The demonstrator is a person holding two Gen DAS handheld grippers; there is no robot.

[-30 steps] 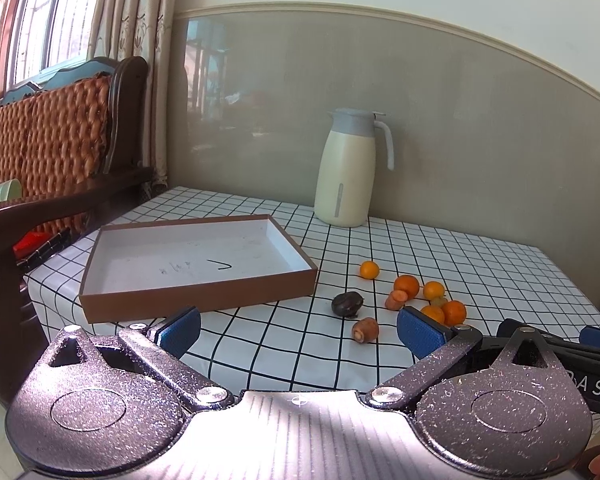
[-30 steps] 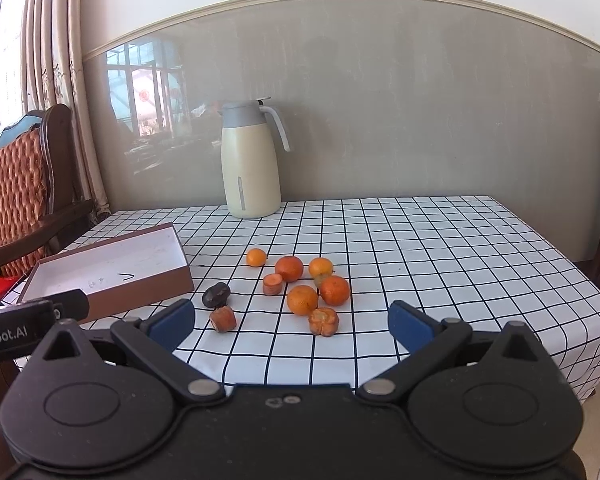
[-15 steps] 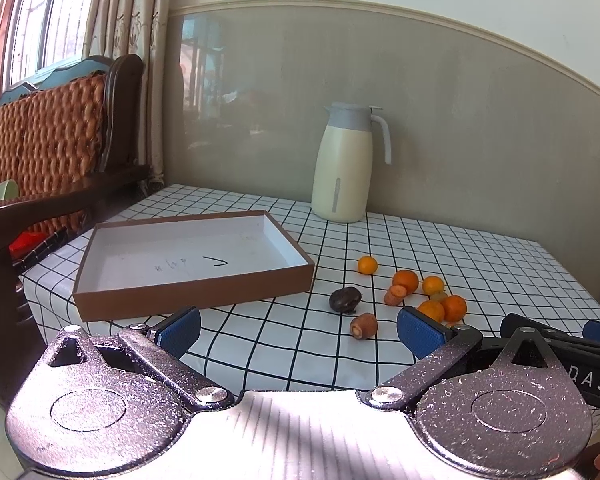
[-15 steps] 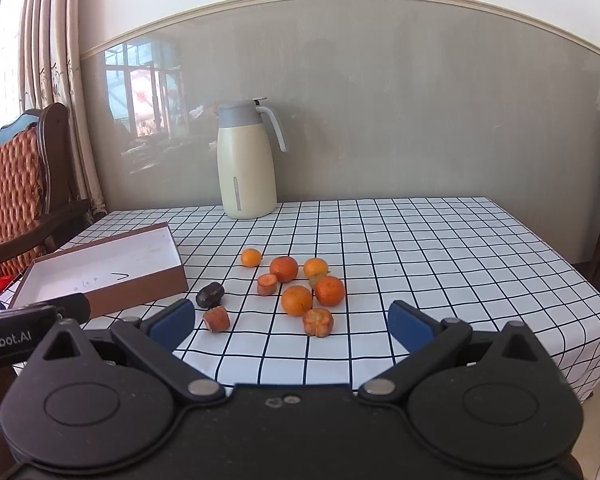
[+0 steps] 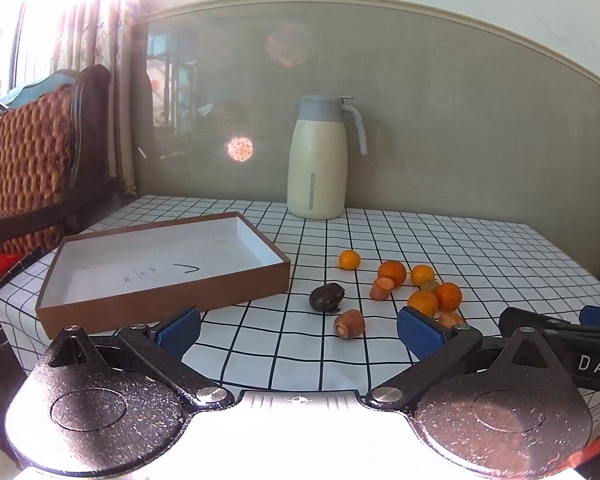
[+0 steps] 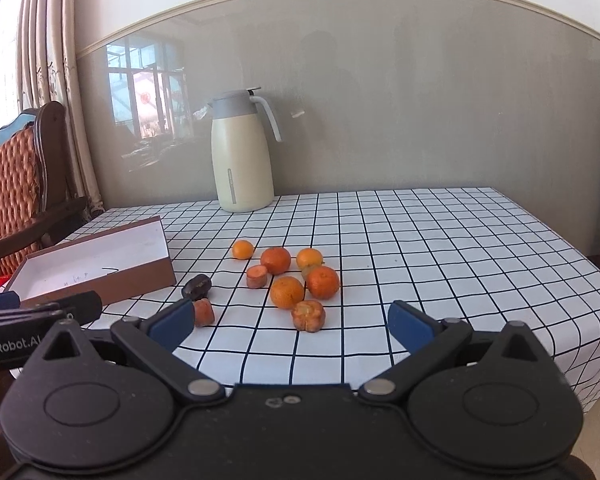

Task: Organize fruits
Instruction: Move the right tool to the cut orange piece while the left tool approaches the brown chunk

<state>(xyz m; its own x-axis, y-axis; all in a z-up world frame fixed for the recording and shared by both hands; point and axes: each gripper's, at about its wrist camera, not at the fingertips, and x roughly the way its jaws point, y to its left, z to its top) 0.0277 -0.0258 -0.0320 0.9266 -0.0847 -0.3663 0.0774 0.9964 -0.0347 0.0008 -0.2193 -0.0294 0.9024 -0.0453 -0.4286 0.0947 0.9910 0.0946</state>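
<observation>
Both claws were held wide apart and empty above the near edge of the checked table [image 6: 440, 248], the left claw [image 5: 298, 330] and the right claw [image 6: 290, 326] side by side. The fruits [image 6: 287, 292] were seen loose on the cloth, clustered just right of the shallow brown box [image 5: 164, 292], which was left bare inside. A cream jug [image 6: 242, 152] was stood upright near the wall.
</observation>
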